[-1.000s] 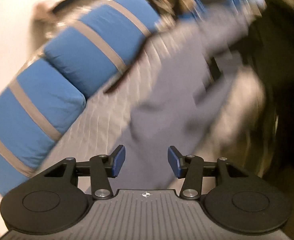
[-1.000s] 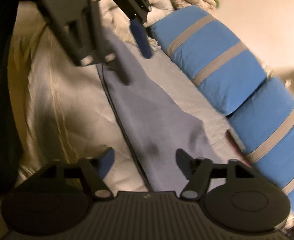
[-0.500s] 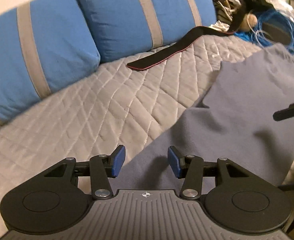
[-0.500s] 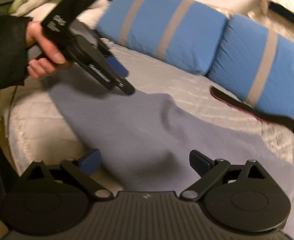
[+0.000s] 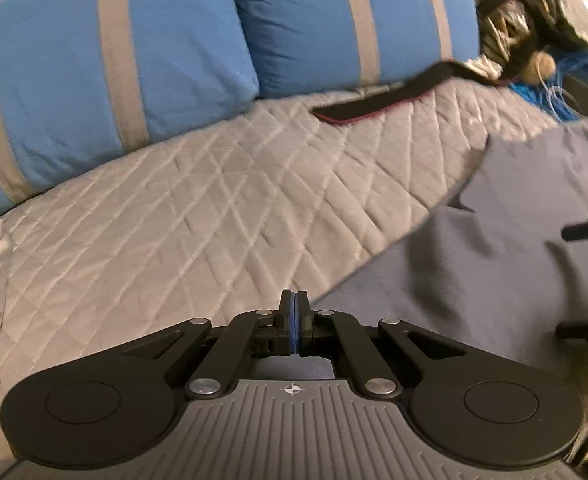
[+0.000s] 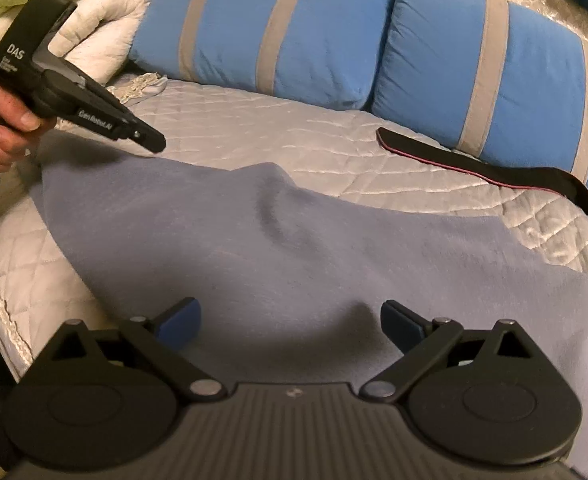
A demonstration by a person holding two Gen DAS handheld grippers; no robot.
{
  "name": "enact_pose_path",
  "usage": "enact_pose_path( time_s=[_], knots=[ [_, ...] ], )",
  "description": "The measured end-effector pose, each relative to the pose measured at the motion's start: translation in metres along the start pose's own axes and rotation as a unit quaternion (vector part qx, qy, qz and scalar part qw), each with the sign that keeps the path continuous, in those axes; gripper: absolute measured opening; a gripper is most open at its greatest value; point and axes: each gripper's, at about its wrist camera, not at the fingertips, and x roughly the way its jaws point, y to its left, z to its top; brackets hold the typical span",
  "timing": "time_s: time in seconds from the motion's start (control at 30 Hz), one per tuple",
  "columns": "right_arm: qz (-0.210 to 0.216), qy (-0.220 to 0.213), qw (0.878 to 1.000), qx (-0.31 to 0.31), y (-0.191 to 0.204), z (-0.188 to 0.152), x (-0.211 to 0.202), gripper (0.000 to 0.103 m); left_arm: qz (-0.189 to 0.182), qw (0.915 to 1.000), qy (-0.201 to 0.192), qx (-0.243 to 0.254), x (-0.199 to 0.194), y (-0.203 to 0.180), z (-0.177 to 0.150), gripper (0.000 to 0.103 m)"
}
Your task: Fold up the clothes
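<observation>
Left wrist, garment (image 5: 513, 264) edge cut off right

Dim, warm indoor light; soft shadows on the cloth (image 6: 313, 248). Fisheye bends the edges, and the left view's right side looks slightly motion-blurred.

Black left claw (image 5: 294, 330) with blue pads, silver screws, ribbed grey housing, white lettering, bare-skinned hand (image 6: 4, 120), black sleeve

Quilted bed (image 6: 278, 136) w/ blue-grey garment (image 6: 294, 264), black strap (image 6: 473, 164) (pillows (image 6: 294, 32) behind)
</observation>
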Motion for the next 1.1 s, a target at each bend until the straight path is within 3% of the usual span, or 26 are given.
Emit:
enact_pose_path(
  time_s=[0.07,0.13,0.17,0.2,0.23,0.37,0.4,0.47,0.63,1.1],
  knots=[
    [-0.002,-0.002,1.0,-0.005,0.003,0.001,0.0,0.101,-0.005,0.9999,-0.011,-0.001,0.001,-0.001,0.003,0.006],
    [0.002,-0.006,1.0,-0.01,0.006,0.002,-0.002,0.101,-0.018,0.9997,-0.015,0.008,0.005,-0.008,0.006,0.024],
    [0.003,-0.008,1.0,-0.012,0.007,0.002,-0.002,0.101,-0.025,0.9995,-0.016,0.014,0.008,-0.012,0.007,0.038],
    [0.003,-0.01,1.0,-0.015,0.008,0.002,-0.003,0.101,-0.031,0.9992,-0.014,0.019,0.011,-0.016,0.009,0.045],
    [0.003,-0.01,1.0,-0.017,0.008,0.002,-0.003,0.101,-0.035,0.9991,-0.009,0.022,0.016,-0.019,0.009,0.045],
    [0.0,-0.009,1.0,-0.021,0.009,0.001,-0.002,0.101,-0.059,0.9981,0.012,0.014,0.031,-0.024,0.007,0.04],
    [0.001,-0.009,1.0,-0.021,0.009,0.001,-0.001,0.101,-0.063,0.9979,0.017,0.004,0.032,-0.022,0.006,0.024],
    [0.0,-0.008,1.0,-0.02,0.008,0.001,-0.001,0.101,-0.063,0.9976,0.021,-0.019,0.032,-0.016,0.005,0.003],
    [-0.003,-0.008,1.0,-0.02,0.007,0.001,-0.001,0.101,-0.064,0.9973,0.005,-0.037,0.016,-0.005,0.006,0.003],
    [-0.007,-0.009,1.0,-0.017,0.005,-0.001,-0.001,0.101,-0.035,0.999,0.01,-0.027,0.004,-0.001,0.006,0.003]
  ],
)
